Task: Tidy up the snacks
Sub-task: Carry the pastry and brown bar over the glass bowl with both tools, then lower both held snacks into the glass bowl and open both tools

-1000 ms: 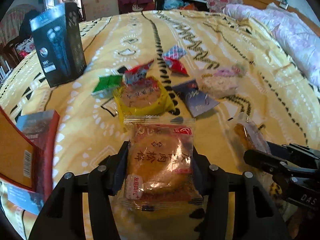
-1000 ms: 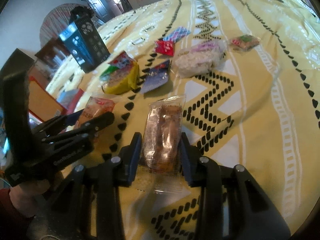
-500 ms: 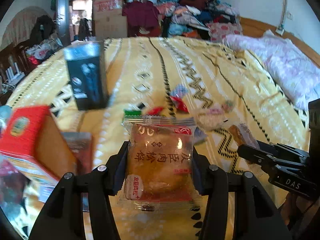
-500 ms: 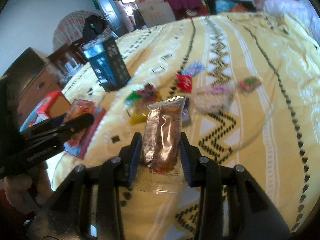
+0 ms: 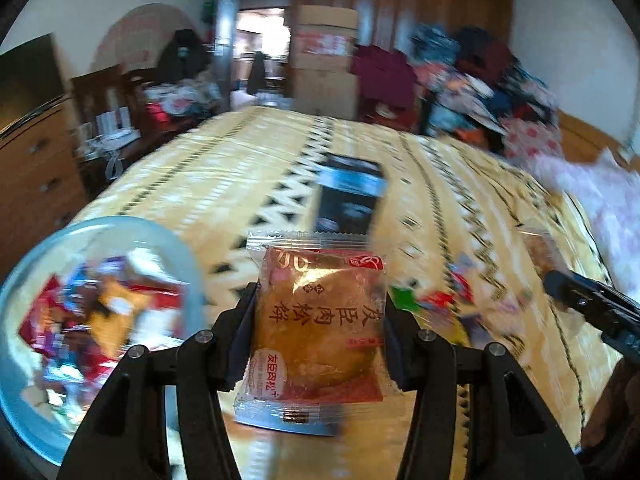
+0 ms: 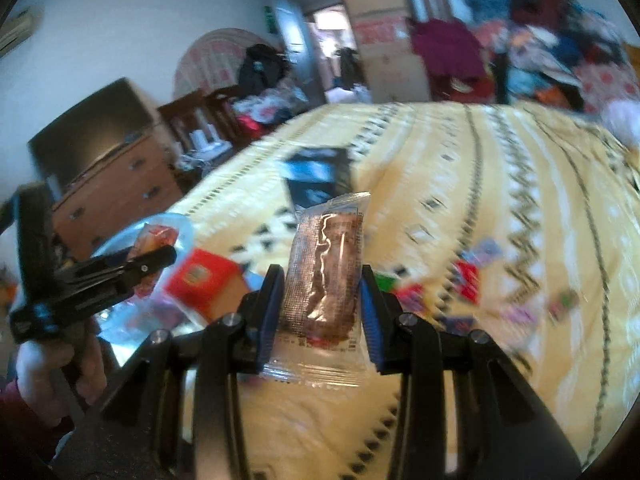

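Above the yellow bedspread (image 5: 224, 184) I've got my left gripper (image 5: 318, 332) pinching a pastry packet (image 5: 316, 328) near the clear snack bowl (image 5: 48, 240) at left, my right gripper (image 6: 320, 304) clamping a brown snack bar (image 6: 326, 276), loose snacks (image 6: 466, 280) lying farther right.

White walls (image 5: 560, 48), wooden dresser (image 6: 116, 196), lit doorway (image 5: 260, 40), clothes heap (image 5: 472, 76)

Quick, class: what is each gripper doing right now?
Left gripper: shut on the meat floss cake packet.
Right gripper: shut on the clear-wrapped brown snack bar.
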A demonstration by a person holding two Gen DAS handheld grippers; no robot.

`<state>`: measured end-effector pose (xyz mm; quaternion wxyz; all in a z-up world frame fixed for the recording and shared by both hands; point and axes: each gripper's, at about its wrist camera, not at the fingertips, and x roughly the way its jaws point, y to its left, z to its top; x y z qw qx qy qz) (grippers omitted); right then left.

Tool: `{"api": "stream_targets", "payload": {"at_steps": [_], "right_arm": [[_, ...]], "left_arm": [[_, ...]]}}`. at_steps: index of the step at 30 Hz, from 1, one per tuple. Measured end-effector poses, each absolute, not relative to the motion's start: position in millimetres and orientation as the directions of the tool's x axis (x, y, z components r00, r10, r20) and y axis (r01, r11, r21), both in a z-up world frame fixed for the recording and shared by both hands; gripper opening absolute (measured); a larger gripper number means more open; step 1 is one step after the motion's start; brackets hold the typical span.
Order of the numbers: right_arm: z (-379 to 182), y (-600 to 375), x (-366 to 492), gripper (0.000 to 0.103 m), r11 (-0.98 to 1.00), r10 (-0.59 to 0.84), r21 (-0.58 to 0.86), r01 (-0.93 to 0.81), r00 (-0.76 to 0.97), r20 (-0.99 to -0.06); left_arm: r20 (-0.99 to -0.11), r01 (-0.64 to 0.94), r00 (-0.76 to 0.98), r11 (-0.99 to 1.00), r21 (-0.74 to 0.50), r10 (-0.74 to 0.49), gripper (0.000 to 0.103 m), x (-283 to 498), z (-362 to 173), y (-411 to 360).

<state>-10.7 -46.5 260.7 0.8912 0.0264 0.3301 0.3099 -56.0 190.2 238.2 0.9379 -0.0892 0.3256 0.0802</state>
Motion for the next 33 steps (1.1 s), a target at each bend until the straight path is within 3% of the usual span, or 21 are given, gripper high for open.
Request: {"api": "stream_targets", "payload": {"at_steps": [15,23,33], "right_arm": [[304.1,178.5,-4.6,0.038,0.517,0.788,0.329,-0.79,0.29,-0.542],[285.2,251.6,-3.7,0.038,0.442,0.783,0.381,-0.812,0.141,-0.606],[276.0,290.8,-18.1,0.037,0.423,0.747,0.339,-0.84,0.111,-0.655]], "left_arm": [[-0.648,-0.56,0.675,0.816,-0.139,0.352,0.056,-116.7,252.9,411.7],[-0.71,-0.601,0.61,0.789,-0.127,0.351,0.055,-116.5,225.5,448.5],[-0.725,-0.612,0.592,0.782,-0.121,0.352,0.055,-116.7,213.6,456.6]]}}
